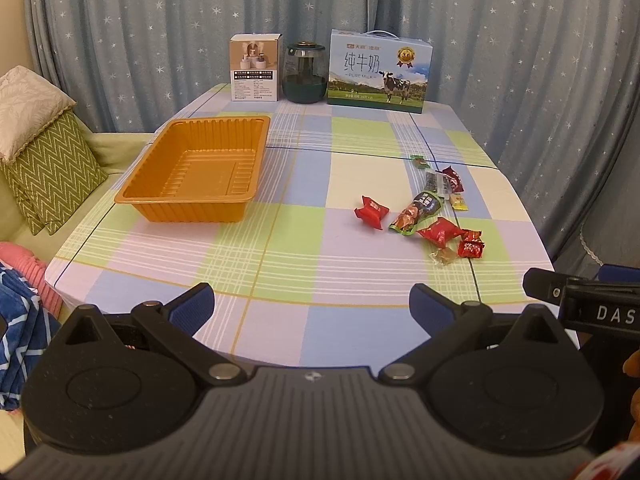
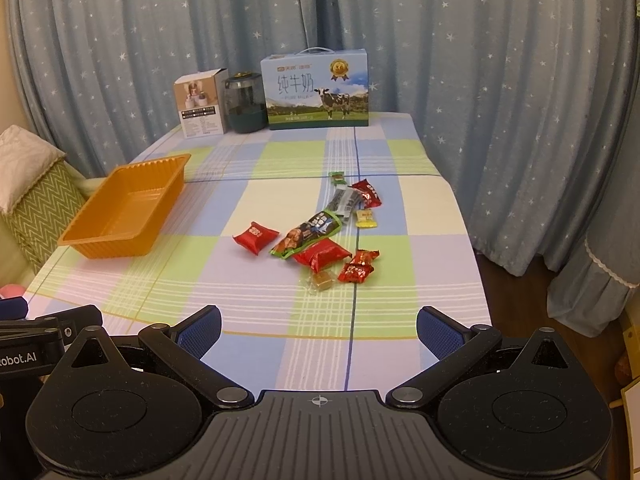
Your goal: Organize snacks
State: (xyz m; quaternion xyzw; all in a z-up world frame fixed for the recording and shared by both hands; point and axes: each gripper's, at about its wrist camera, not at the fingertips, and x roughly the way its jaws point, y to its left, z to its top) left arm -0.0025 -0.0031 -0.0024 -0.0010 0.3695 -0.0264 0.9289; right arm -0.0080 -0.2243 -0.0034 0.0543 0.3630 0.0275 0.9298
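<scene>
An empty orange plastic tray point(image 1: 192, 200) point(image 2: 120, 242) stands on the left of the checked tablecloth. Several wrapped snacks lie loose to its right: a red packet point(image 1: 371, 212) point(image 2: 256, 237) nearest the tray, a long green packet point(image 1: 418, 212) point(image 2: 308, 233), more red packets point(image 1: 440, 233) point(image 2: 322, 255), a yellow candy point(image 1: 459, 202) point(image 2: 366, 218) and a clear-wrapped candy point(image 1: 443, 257) point(image 2: 320, 281). My left gripper point(image 1: 312, 306) is open and empty above the table's near edge. My right gripper point(image 2: 319, 328) is open and empty, also at the near edge, short of the snacks.
A milk carton box point(image 1: 380, 72) point(image 2: 316, 90), a dark glass jar point(image 1: 304, 74) point(image 2: 245, 102) and a small white box point(image 1: 254, 68) point(image 2: 200, 104) stand at the table's far edge before starred curtains. A sofa with cushions point(image 1: 44, 168) is at the left.
</scene>
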